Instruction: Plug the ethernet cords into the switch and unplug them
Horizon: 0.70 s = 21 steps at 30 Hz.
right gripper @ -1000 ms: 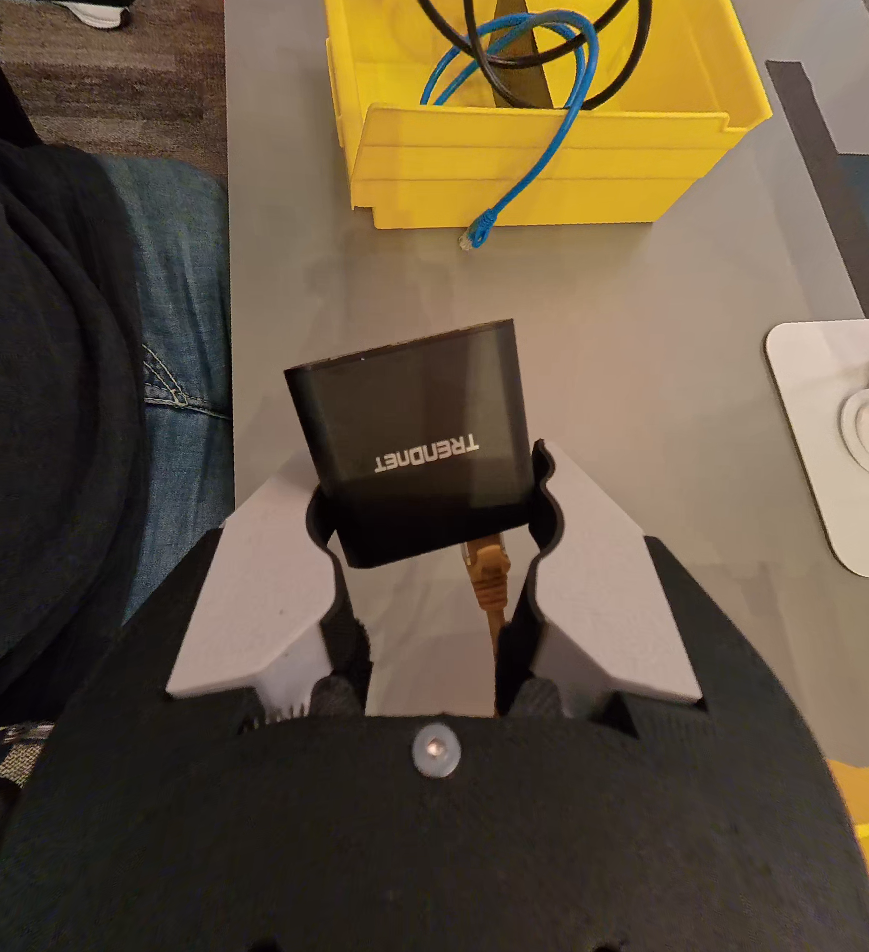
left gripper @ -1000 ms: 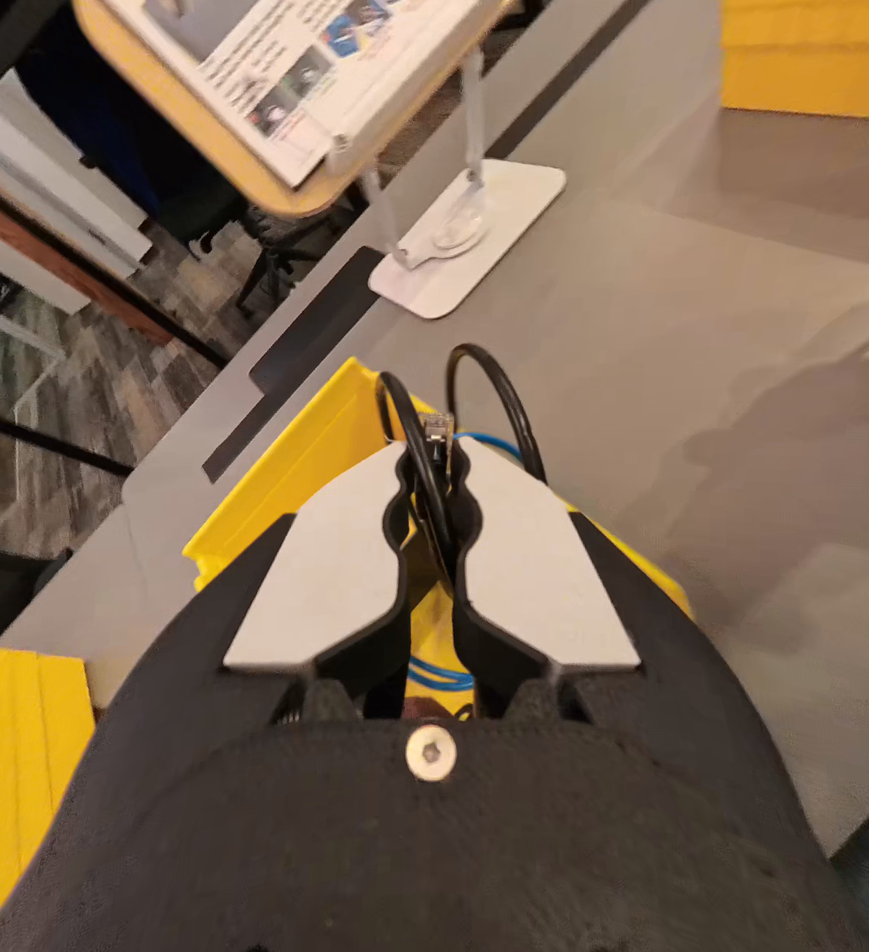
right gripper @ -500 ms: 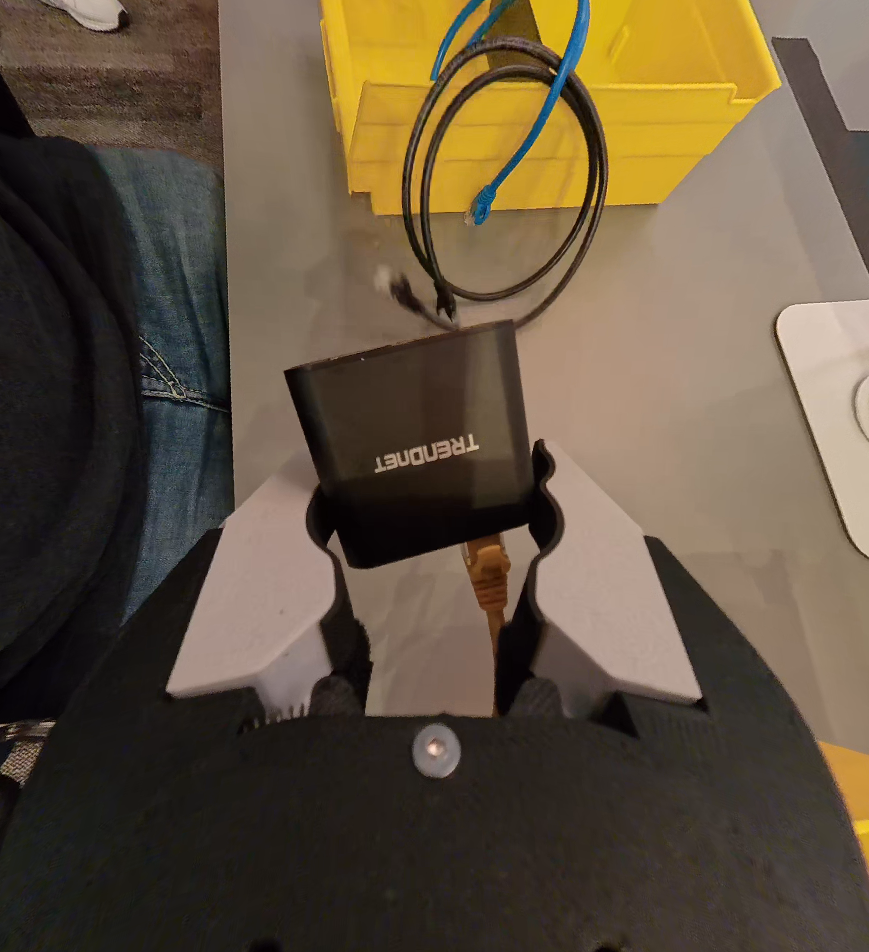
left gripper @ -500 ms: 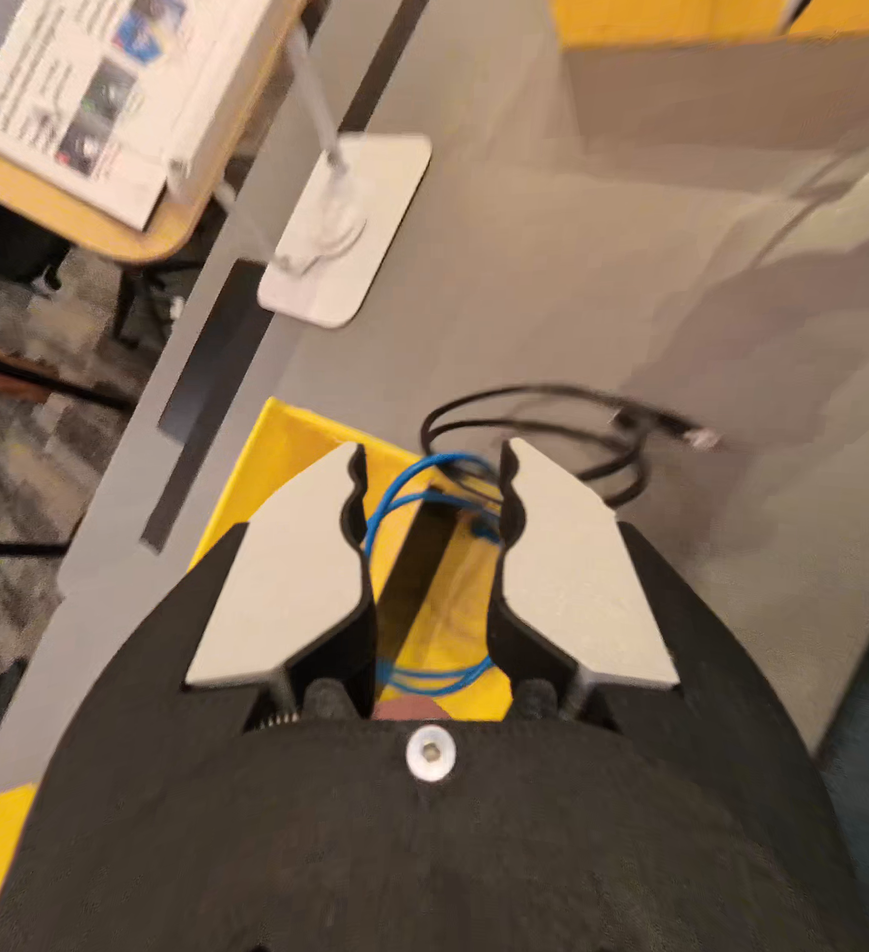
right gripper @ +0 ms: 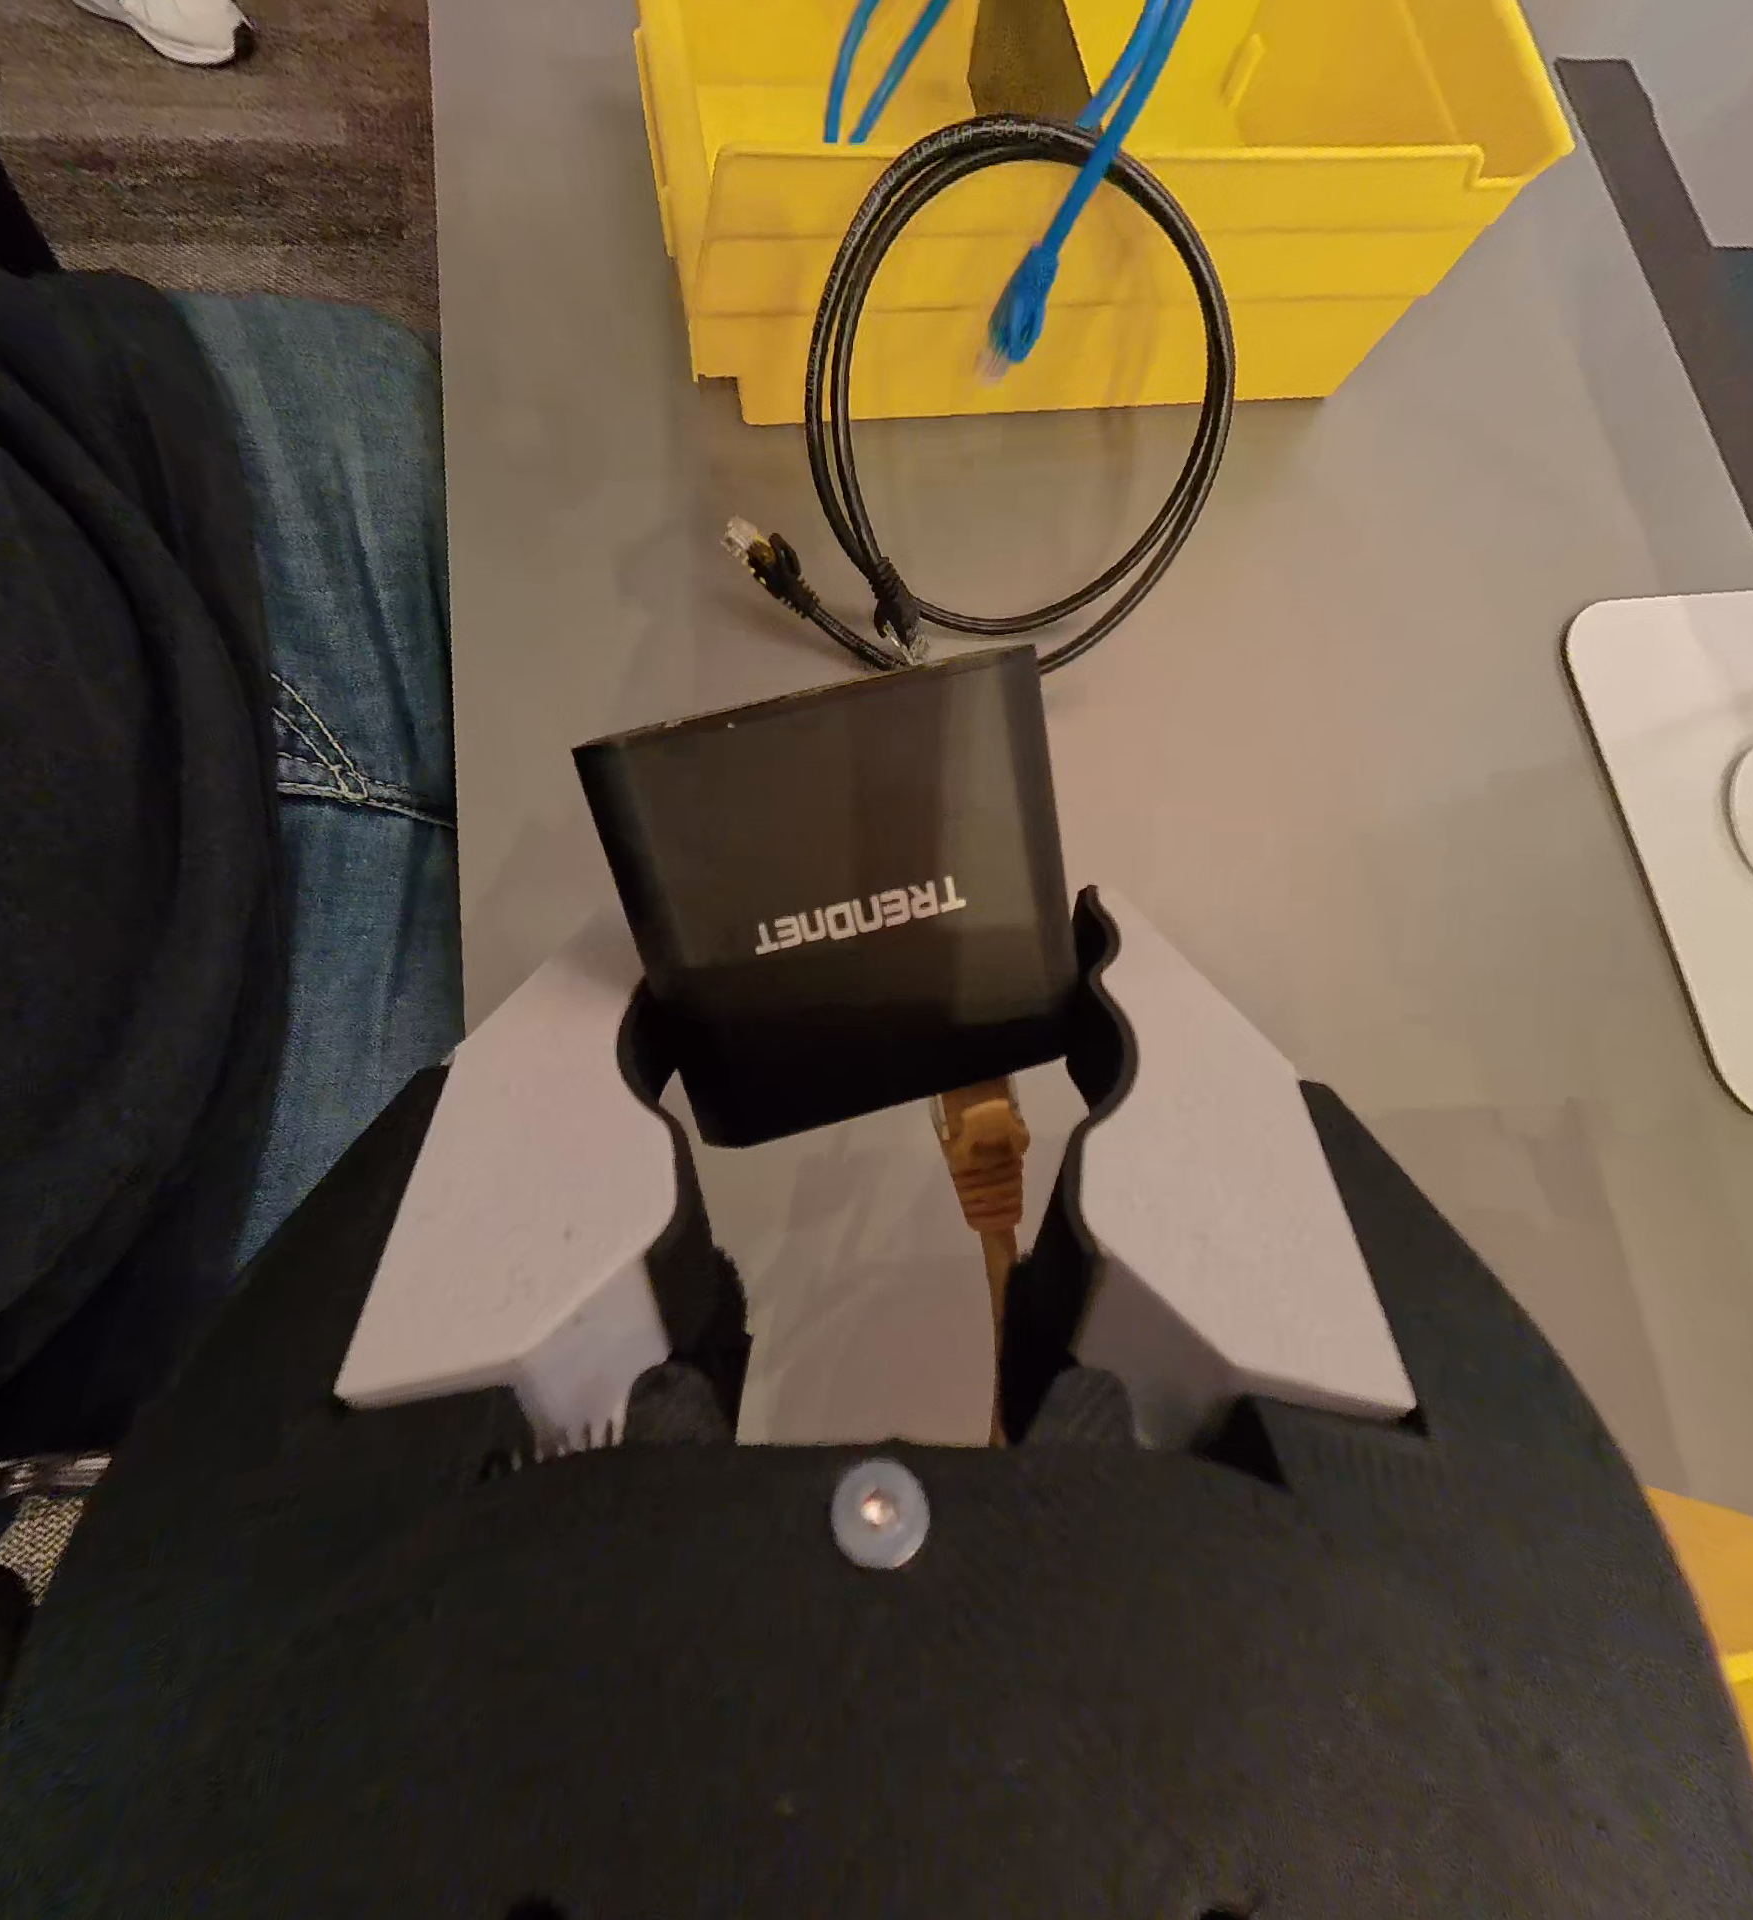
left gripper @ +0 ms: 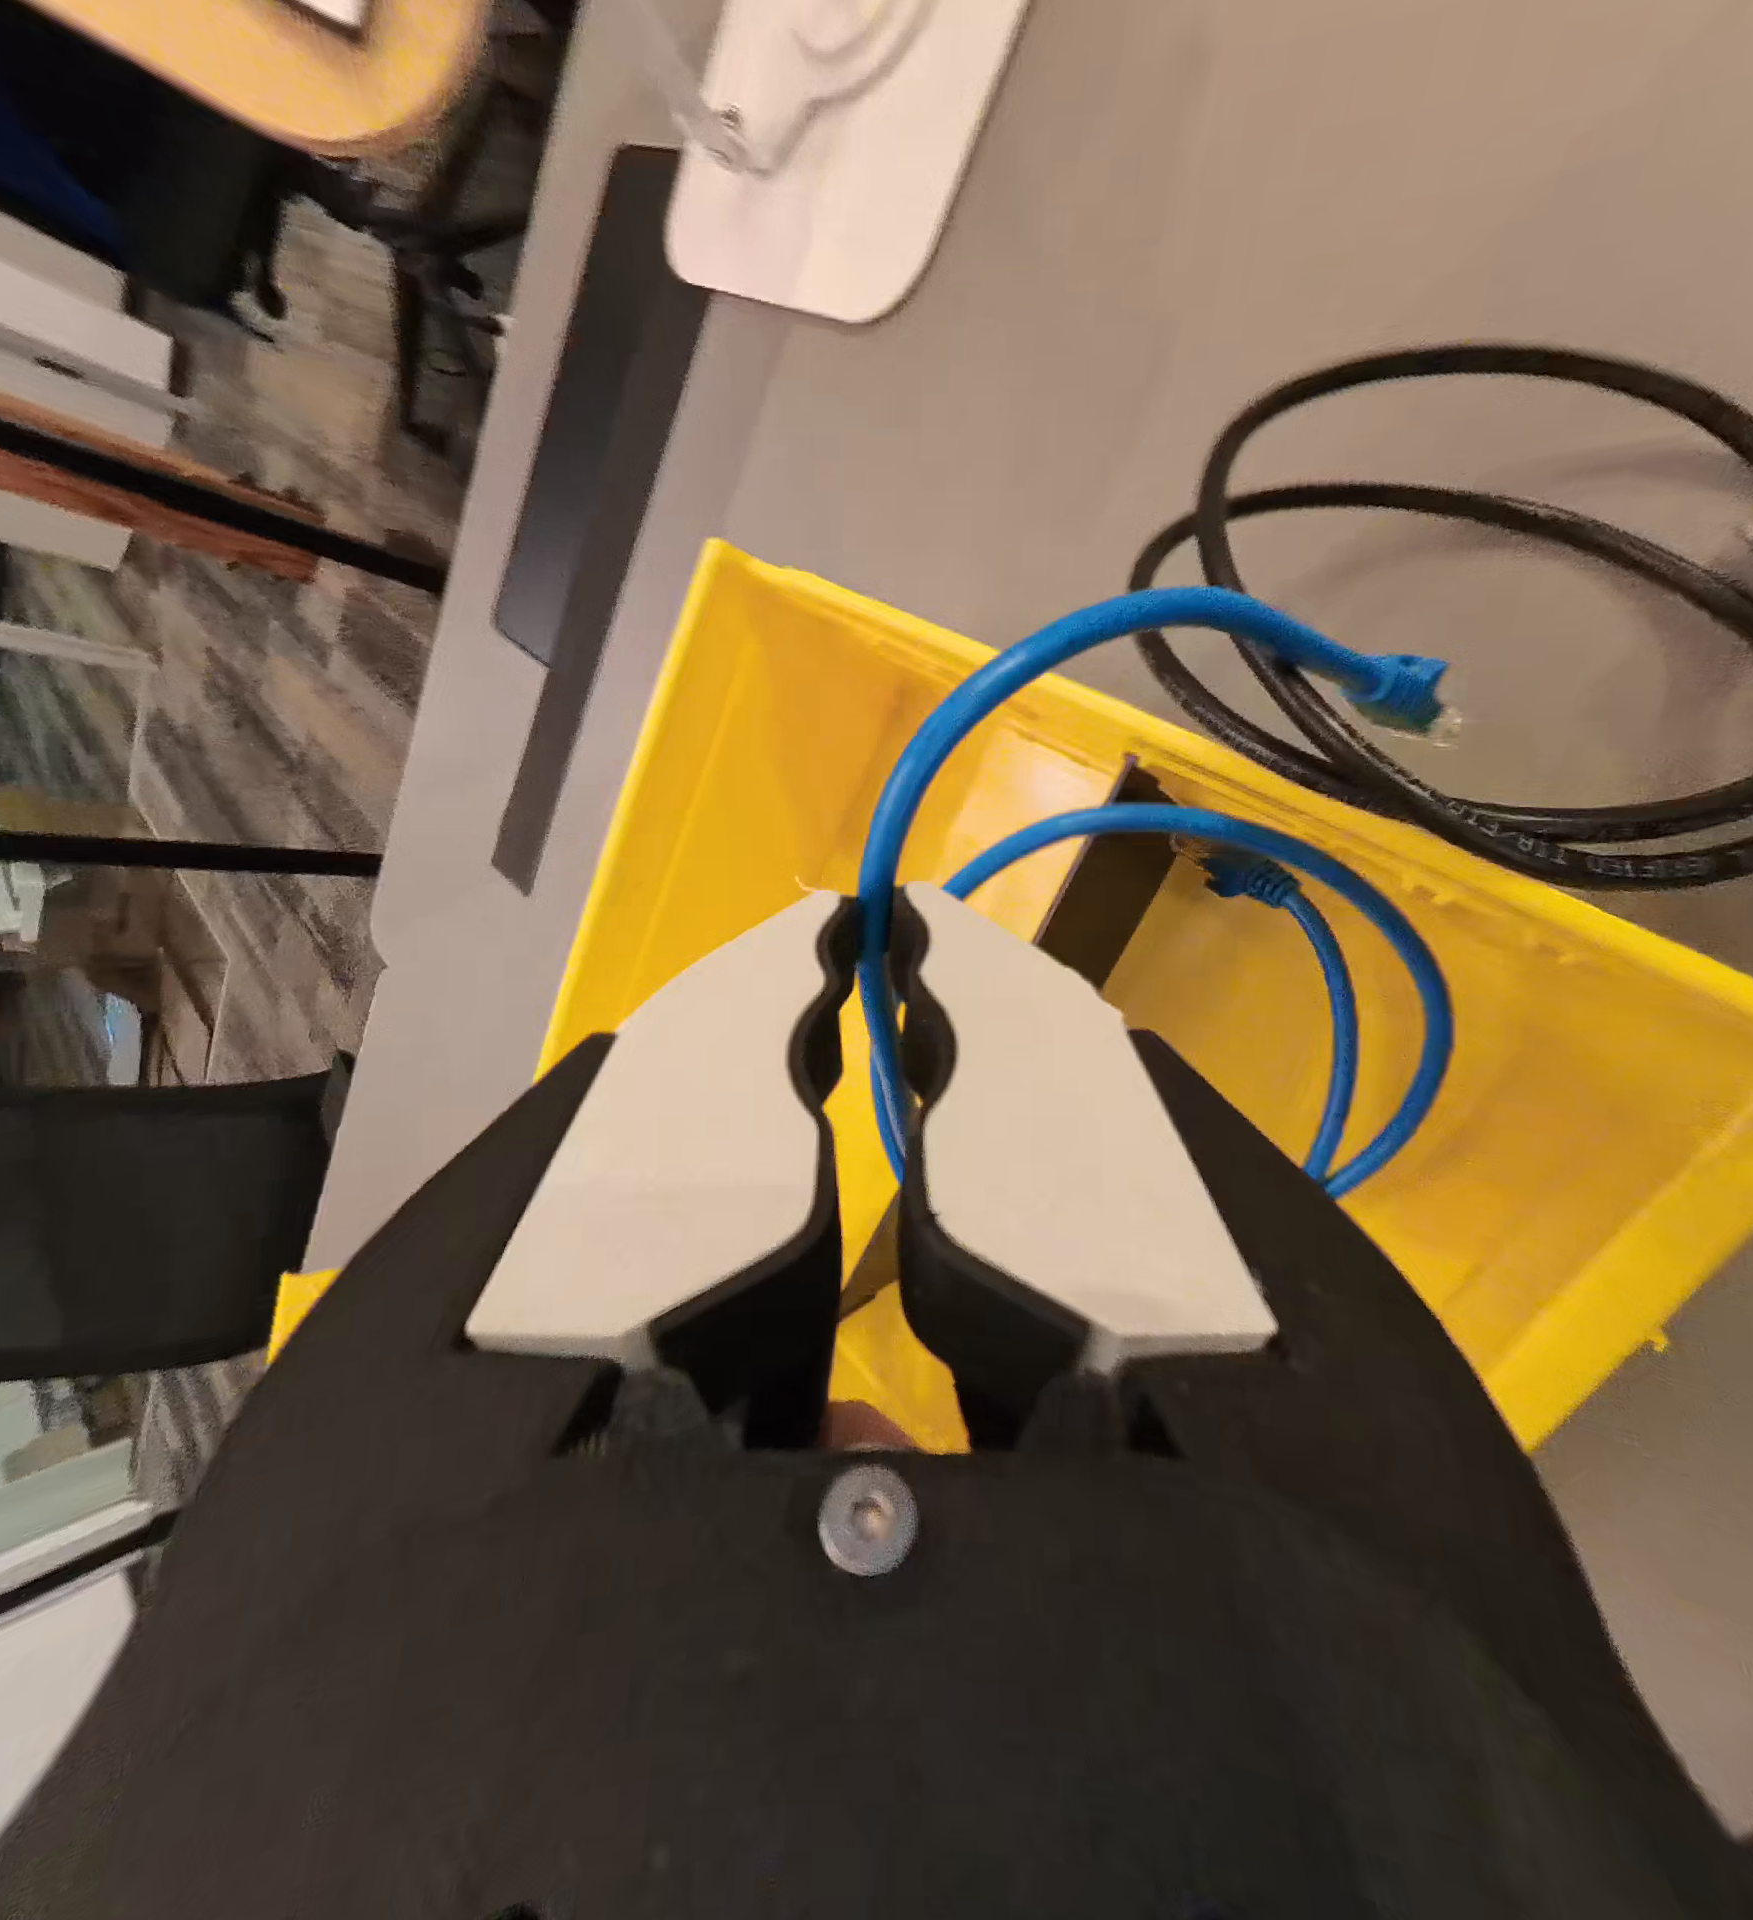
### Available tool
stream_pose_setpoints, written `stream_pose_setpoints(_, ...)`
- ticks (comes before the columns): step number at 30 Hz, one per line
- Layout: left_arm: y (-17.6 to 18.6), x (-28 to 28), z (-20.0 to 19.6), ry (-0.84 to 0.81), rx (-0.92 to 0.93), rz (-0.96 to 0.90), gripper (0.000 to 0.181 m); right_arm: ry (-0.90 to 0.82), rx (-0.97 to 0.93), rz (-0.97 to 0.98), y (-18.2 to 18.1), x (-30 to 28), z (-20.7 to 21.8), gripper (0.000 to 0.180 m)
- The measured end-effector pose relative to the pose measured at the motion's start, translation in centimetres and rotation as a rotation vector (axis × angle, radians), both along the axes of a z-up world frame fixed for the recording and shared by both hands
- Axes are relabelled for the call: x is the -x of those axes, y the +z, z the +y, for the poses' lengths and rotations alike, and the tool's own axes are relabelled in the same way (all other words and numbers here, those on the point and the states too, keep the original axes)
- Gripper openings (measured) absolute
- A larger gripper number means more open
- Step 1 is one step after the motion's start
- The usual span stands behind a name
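Surface (right gripper: 1371,727): grey, carrying the bin, the switch, the black cord and a white stand base.
Yellow bin (left gripper: 1578,1195): open-topped, with a dark divider inside; in the right wrist view it stands at the far end of the surface, beyond the switch.
White stand base (right gripper: 1682,831): flat, with rounded corners, well apart from the switch on the right of the right wrist view.
Switch (right gripper: 830,862): black box lying on the surface, its near end between the right jaws, its far end close to the black cord's plugs.
Right gripper (right gripper: 877,997): jaws clamped on the switch's near end, one on each side.
Left gripper (left gripper: 870,914): above the bin, jaws closed together on the blue cord near their tips.
Black cord (right gripper: 1204,416): coiled in a double loop on the surface, between the bin and the switch; the loop's far side lies against the bin's front wall and both plugs lie near the switch.
Blue cord (left gripper: 955,717): arches up from the left jaws; one plug hangs out over the bin's front wall, the other lies inside the bin.
Tan cord (right gripper: 986,1164): plugged into the switch's near face, running back between the right jaws.
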<state>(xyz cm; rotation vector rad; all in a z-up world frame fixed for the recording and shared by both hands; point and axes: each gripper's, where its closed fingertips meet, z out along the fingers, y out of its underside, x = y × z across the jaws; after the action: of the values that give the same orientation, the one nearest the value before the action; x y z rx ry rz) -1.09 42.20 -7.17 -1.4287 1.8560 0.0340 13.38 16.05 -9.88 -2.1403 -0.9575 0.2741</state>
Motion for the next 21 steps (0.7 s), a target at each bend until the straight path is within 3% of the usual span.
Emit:
stream_pose_setpoints(1, 0.8, 0.4, -0.1, 0.016, 0.014, -0.037, 0.006, 0.0, -0.002, 0.002, 0.0, 0.0, 0.1, 0.075)
stream_pose_setpoints(9, 6.6, 3.8, 0.6, 0.171, 0.162, -0.376, 0.005, 0.003, -0.009, 0.011, -0.1, 0.4, 0.5, 0.075)
stream_pose_setpoints(21, 4.3, 7.2, 0.2, 0.319, 0.11, -0.298, 0.005, -0.003, -0.008, 0.018, -0.2, 0.4, 0.0, 0.075)
